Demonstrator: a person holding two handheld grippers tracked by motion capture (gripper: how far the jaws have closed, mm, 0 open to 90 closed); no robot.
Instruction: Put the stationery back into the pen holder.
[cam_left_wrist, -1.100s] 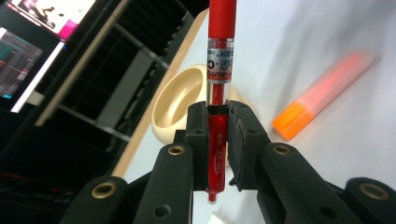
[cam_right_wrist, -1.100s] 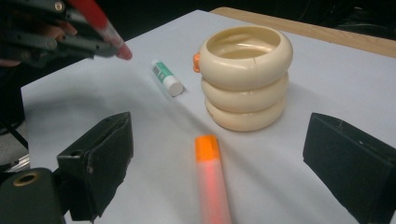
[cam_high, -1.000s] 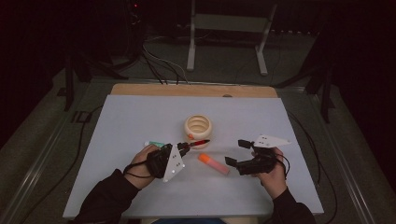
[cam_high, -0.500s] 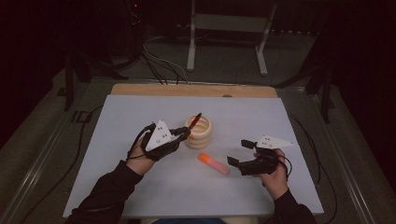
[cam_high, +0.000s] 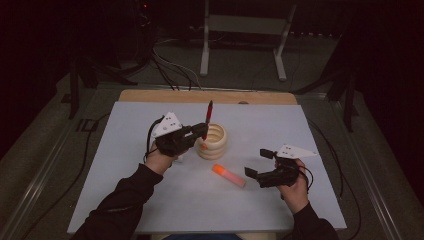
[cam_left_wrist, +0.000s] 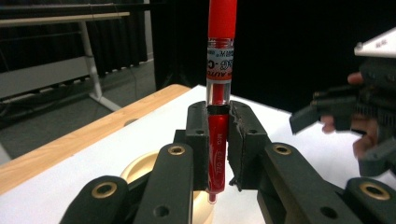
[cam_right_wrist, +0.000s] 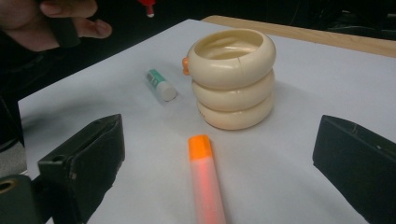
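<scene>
My left gripper is clenched on a red pen, gripping its lower barrel so that the pen stands upright, its long axis nearly vertical, the tip hanging just below my fingers. The cream holder, a pot of three stacked rings with an open top, sits near the middle of the desk, and the pen's tip hangs right at its near left rim, seemingly just outside and above the opening, so I judge the pen has to shift a little farther over the mouth and then sink straight down. My left hand is the nearer one by far. My right gripper hovers low toward the desk's right edge with its jaws spread wide and nothing between them; they have just been opening. In front of it an orange marker lies flat, its capped end pointing toward the holder, near it but apart. A short green-and-white tube lies on the holder's far side from my right hand, below my left hand. Nothing stands over the holder's mouth; only its rim could catch the pen's tip.
</scene>
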